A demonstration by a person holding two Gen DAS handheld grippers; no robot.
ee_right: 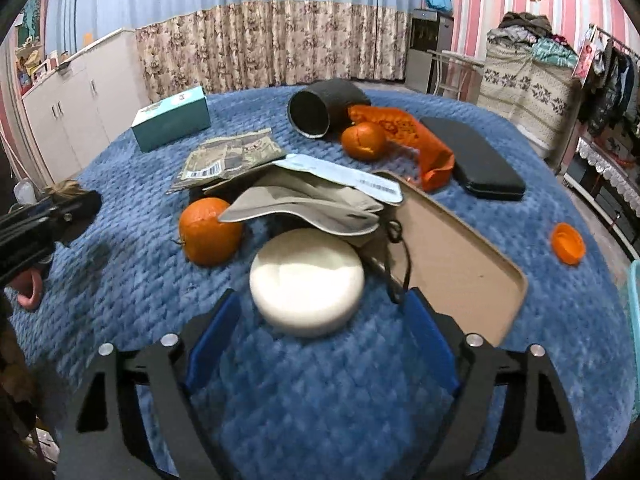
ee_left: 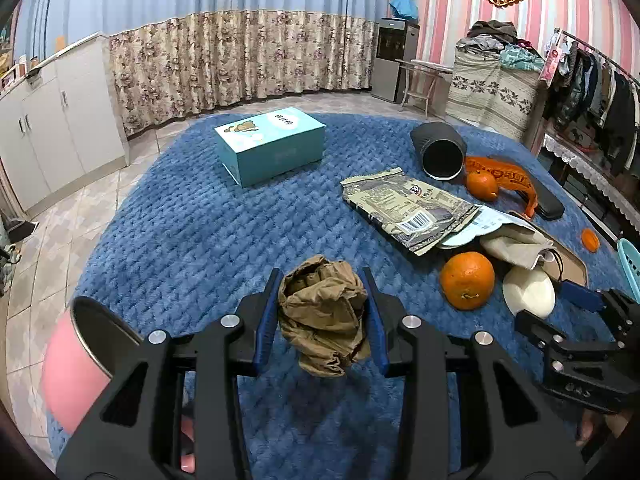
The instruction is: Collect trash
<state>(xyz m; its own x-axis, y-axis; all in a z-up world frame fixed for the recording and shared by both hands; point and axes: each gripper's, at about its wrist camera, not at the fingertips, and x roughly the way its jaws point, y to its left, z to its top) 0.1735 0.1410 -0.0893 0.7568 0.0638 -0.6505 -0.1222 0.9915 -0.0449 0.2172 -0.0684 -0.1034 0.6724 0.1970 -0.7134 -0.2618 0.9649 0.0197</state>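
Observation:
My left gripper (ee_left: 323, 300) is shut on a crumpled brown paper wad (ee_left: 324, 316) and holds it above the blue blanket (ee_left: 192, 240). A pink bin (ee_left: 76, 364) with a dark metal rim sits at the lower left. My right gripper (ee_right: 320, 320) is open and empty, just short of a white round container (ee_right: 307, 282). A flat snack wrapper (ee_left: 408, 208) (ee_right: 230, 156), an orange plastic bag (ee_right: 404, 136) and a piece of orange peel (ee_right: 567, 242) lie on the blanket. My right gripper shows at the right edge of the left wrist view (ee_left: 588, 308).
A teal box (ee_left: 272, 144), a tipped black cup (ee_right: 320, 106), two whole oranges (ee_right: 210, 230) (ee_right: 363, 140), a grey cap (ee_right: 308, 204), a brown tray (ee_right: 456, 248), a black case (ee_right: 474, 158) and a white paper slip (ee_right: 340, 176) lie on the blanket.

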